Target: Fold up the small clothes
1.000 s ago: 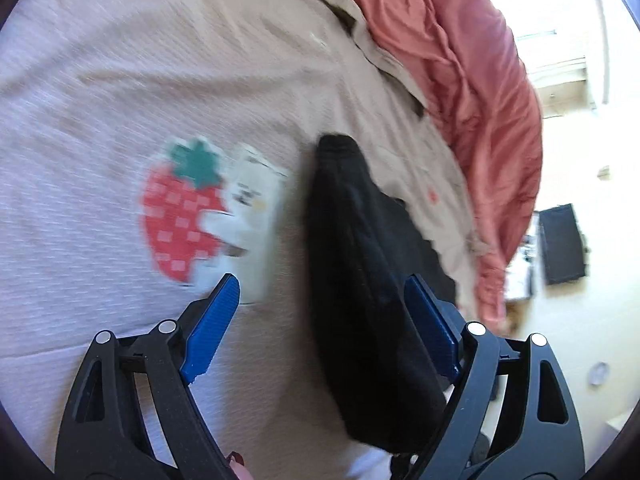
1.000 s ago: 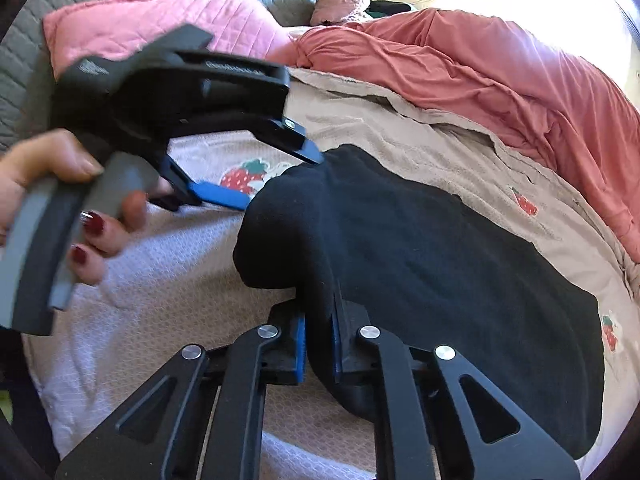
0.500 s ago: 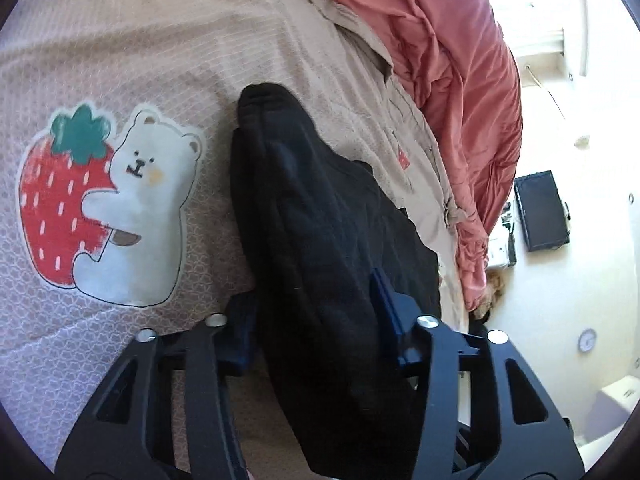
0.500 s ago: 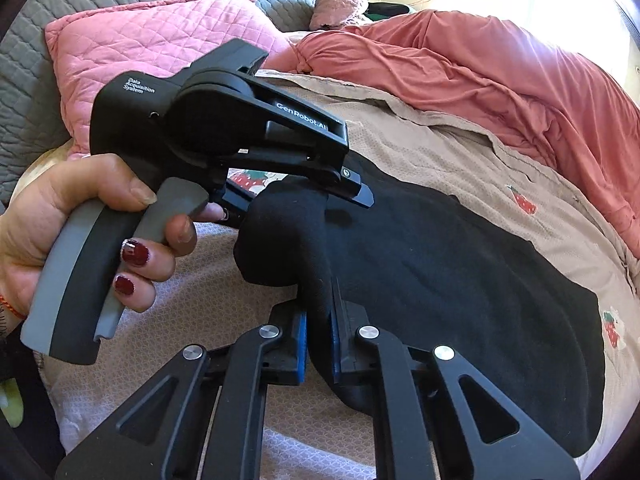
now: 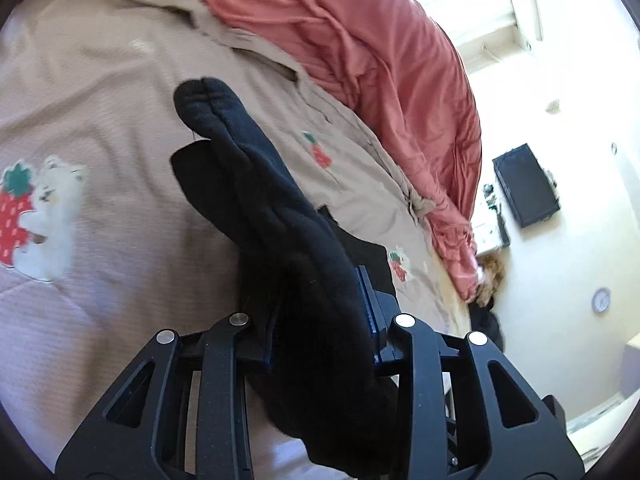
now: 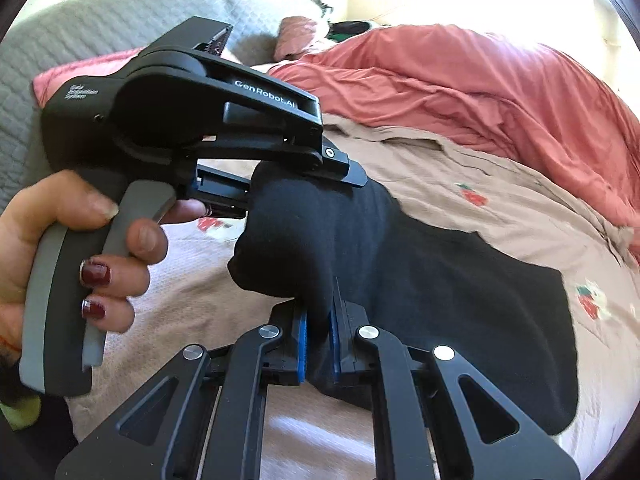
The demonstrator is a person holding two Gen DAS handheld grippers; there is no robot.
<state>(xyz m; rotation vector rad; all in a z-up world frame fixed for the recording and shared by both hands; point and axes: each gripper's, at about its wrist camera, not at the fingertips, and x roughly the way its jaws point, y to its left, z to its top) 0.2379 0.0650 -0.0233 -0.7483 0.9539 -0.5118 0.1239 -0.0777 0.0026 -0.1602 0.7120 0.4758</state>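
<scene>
Since a second ago the left gripper (image 5: 320, 320), then wide apart beside the black garment (image 6: 440, 272), has just been closing its jaws and now pinches a thick bunched fold of that garment between its 2 blue pads; the strawberry-and-bear print (image 5: 36, 220) on the beige bedspread (image 5: 120, 100) has slid toward the left edge of the left wrist view, and the gripped fold now stands lifted off the bedspread. The right gripper (image 6: 318, 344) is unchanged: its fingers are drawn narrow, clamped on another bunched edge of the same garment near the bed's near edge. The rest of the black garment lies spread flat on the bedspread, trailing toward the bed's right side. A hand (image 6: 60, 248) squeezes the left gripper's grey trigger. A rumpled red duvet (image 6: 480, 80) covers the bed's far side, with a pink pillow (image 6: 80, 72) at the far left corner.
</scene>
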